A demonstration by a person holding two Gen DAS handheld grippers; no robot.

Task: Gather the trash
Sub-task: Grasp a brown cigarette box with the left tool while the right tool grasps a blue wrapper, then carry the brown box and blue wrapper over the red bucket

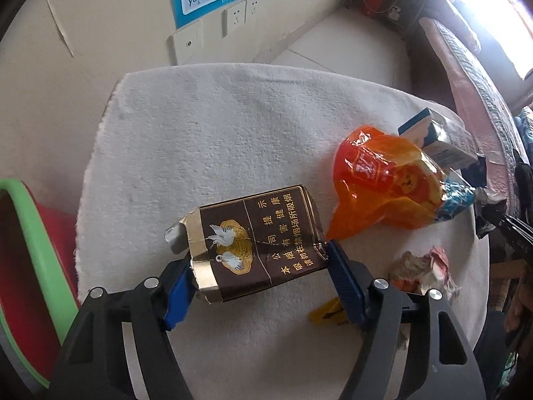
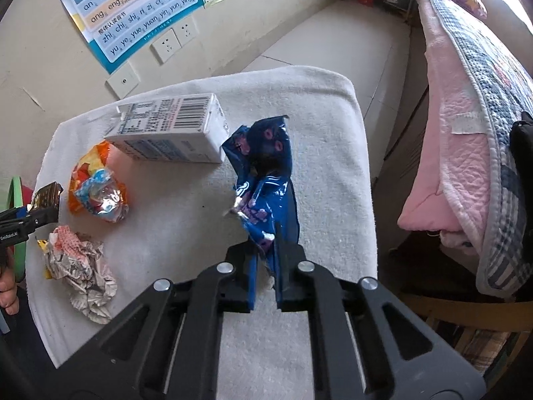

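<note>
Left gripper (image 1: 258, 268) clamped on a brown cigarette pack (image 1: 260, 243) over a white towel (image 1: 206, 140).

Both blue pads (image 1: 343, 276) press the pack's sides; pack crumpled, torn open at its left end, silver foil showing. Beyond it to the right: orange snack bag (image 1: 383, 186), touching a white-and-blue carton (image 1: 443, 136) behind it. Crumpled paper wad (image 1: 423, 270) near the right pad, a yellow scrap (image 1: 324, 313) just below that pad. Green-rimmed red bin (image 1: 30, 250) at left edge.
</note>
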